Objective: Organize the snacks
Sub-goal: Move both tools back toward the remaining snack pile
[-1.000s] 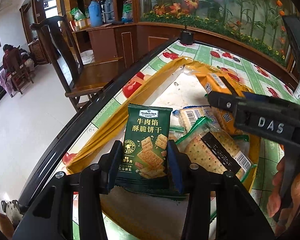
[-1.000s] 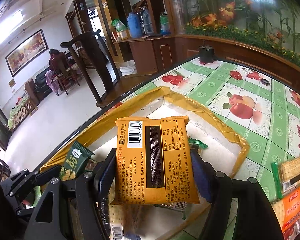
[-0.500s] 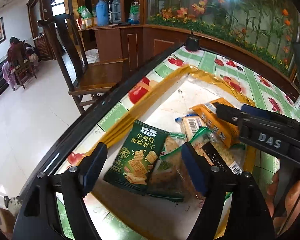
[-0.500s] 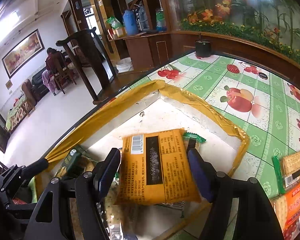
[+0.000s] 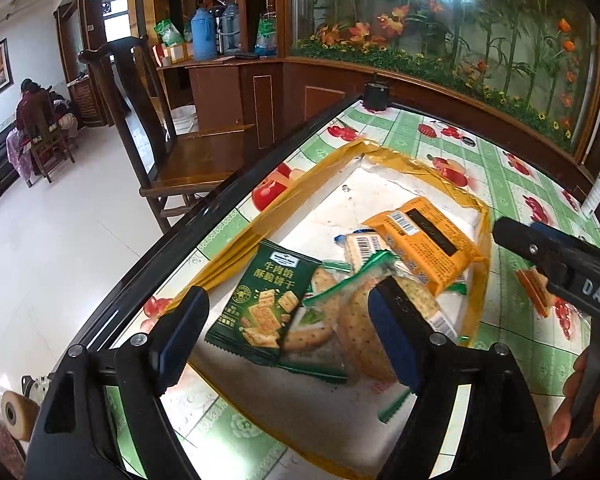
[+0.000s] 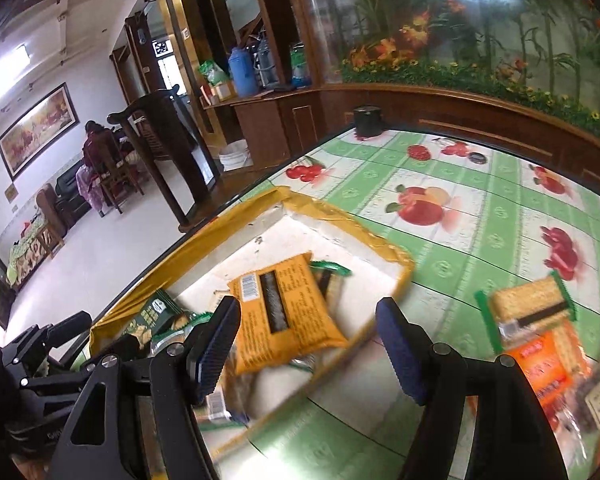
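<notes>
A shallow white box with yellow tape on its rim (image 5: 384, 156) (image 6: 384, 240) holds several snack packs. A dark green cracker pack (image 5: 268, 296) (image 6: 156, 314) lies at its near left. An orange pack (image 5: 424, 240) (image 6: 288, 312) lies on top of clear cracker packs (image 5: 360, 316). My left gripper (image 5: 288, 336) is open and empty above the green pack. My right gripper (image 6: 308, 344) is open and empty above the box's near right corner, and it shows at the right of the left wrist view (image 5: 556, 268).
More snack packs (image 6: 532, 312) lie on the fruit-print tablecloth (image 6: 460, 184) to the right of the box. A black cup (image 5: 376, 96) stands at the table's far edge. A wooden chair (image 5: 172, 148) stands left of the table.
Both grippers opened and let go. The green pack and the orange pack dropped into the box. Both grippers have since pulled back, the right one shifting to the right.
</notes>
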Motion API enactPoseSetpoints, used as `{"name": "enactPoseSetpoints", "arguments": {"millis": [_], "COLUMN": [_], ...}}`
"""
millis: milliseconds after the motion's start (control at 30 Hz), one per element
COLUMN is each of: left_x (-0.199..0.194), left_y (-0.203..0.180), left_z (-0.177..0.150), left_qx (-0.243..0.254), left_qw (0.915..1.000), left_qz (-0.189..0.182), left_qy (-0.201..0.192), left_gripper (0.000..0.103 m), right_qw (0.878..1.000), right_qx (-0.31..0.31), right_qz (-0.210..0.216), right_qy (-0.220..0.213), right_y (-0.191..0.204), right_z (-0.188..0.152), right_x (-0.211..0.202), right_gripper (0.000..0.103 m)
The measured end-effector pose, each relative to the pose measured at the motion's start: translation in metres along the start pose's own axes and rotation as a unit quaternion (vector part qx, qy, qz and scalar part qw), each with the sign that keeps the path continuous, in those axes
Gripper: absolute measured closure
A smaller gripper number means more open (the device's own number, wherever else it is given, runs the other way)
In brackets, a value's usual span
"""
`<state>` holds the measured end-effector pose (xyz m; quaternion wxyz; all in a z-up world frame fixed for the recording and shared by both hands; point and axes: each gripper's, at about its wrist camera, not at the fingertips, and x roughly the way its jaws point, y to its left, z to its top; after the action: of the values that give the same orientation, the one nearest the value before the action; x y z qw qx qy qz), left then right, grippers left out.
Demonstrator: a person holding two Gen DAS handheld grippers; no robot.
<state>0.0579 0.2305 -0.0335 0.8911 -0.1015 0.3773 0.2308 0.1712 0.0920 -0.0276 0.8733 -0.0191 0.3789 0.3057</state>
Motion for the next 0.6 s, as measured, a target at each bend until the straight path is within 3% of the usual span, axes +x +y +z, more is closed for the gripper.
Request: {"name": "enactPoseSetpoints", "arguments": {"millis": [67,267,600], "left_x": [-0.004,-0.015,-0.027], "left_y": [-0.003,-0.022,-0.088], "left_z": [-0.001,-0.003,-0.012], "left_qx": [0.003,0.010,0.061], "left_qw": [1.0000,0.9998,0.9963], "left_qz": [-0.001,-0.018,-0.059], "left_qy": [-0.002,-0.008,-0.004], "left_gripper": [0.021,0.020,0.020], "right_qw": [1.000,0.999,0.994], "right_qx": [0.005,0.019,0.079], "right_qz": [-0.009,-0.029,-0.080], "right_qy": [-0.004,-0.007,-0.017], "right_y": [-0.006,-0.032,-0.112], "right_z": [-0.005,-0.024,-0.072], "right_x": [-0.010,-0.037,-0.100], "right_gripper": [0.019,0.019,0.018]}}
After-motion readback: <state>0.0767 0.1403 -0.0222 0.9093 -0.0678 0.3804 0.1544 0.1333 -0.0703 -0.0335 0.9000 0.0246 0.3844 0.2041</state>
